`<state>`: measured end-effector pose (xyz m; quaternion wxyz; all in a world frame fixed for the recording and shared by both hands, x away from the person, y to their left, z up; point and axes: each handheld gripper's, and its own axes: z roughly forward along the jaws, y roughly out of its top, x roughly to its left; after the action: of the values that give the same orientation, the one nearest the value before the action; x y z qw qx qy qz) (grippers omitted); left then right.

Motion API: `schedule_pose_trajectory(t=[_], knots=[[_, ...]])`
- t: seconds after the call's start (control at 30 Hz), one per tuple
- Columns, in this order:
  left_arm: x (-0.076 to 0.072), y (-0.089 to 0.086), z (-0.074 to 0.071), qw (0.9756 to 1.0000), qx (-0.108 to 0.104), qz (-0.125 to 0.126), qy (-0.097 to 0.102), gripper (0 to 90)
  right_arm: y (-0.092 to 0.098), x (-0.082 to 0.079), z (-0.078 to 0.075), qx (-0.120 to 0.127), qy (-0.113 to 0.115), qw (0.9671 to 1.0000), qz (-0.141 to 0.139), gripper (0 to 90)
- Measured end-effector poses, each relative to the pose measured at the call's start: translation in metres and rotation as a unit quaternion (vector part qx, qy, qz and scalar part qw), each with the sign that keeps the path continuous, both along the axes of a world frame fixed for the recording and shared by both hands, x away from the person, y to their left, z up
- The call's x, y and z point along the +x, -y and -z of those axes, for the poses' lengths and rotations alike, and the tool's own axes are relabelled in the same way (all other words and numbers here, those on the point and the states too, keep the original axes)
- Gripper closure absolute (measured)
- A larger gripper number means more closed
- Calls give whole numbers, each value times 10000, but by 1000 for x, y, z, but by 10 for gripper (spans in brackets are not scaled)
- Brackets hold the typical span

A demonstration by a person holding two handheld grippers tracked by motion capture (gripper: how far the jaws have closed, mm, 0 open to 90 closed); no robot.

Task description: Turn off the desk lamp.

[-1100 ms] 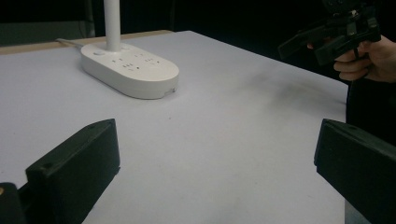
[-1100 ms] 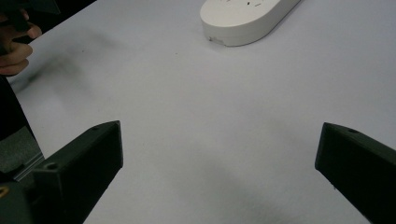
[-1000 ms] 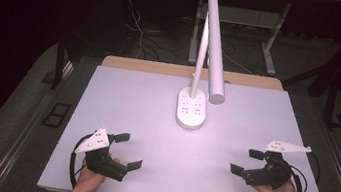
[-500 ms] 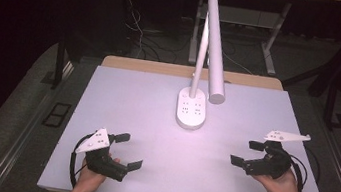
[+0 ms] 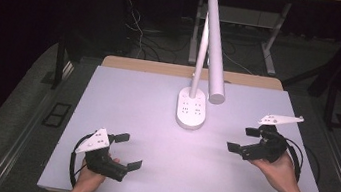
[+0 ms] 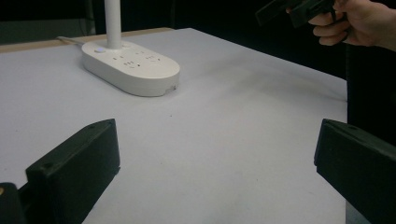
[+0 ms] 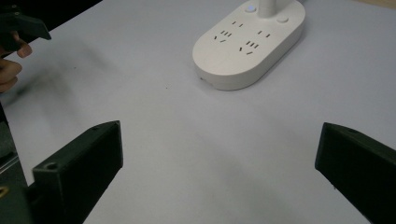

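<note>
The white tabletop (image 5: 122, 99) is carrying a white desk lamp (image 5: 193, 107) at its far middle. The left gripper (image 5: 126, 151) and right gripper (image 5: 242, 140) are hovering near the corners — fingers spread wide, gripping nothing.

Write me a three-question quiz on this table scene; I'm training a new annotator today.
1. True or false: the left gripper is shut.
2. What stands on the table between the grippers? A) desk lamp B) kettle C) mug
3. Fill in: the lamp's oval base carries rows of power ____.

Key: 1 false, both it and the right gripper are open and empty; 2 A; 3 sockets.
</note>
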<state>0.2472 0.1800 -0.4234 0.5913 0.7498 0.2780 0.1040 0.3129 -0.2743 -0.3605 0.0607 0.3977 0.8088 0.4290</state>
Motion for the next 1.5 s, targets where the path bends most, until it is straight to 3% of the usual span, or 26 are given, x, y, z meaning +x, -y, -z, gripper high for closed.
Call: schedule_pose_trajectory(t=[0.6,1.5], knots=[[0,-1,0,10000,-21,-5,-11,0,-20,33,-18,-145,131,9998,-90,9],[0,-3,0,10000,-69,20,-17,0,-39,88,-8,-184,7,9998,20,9]])
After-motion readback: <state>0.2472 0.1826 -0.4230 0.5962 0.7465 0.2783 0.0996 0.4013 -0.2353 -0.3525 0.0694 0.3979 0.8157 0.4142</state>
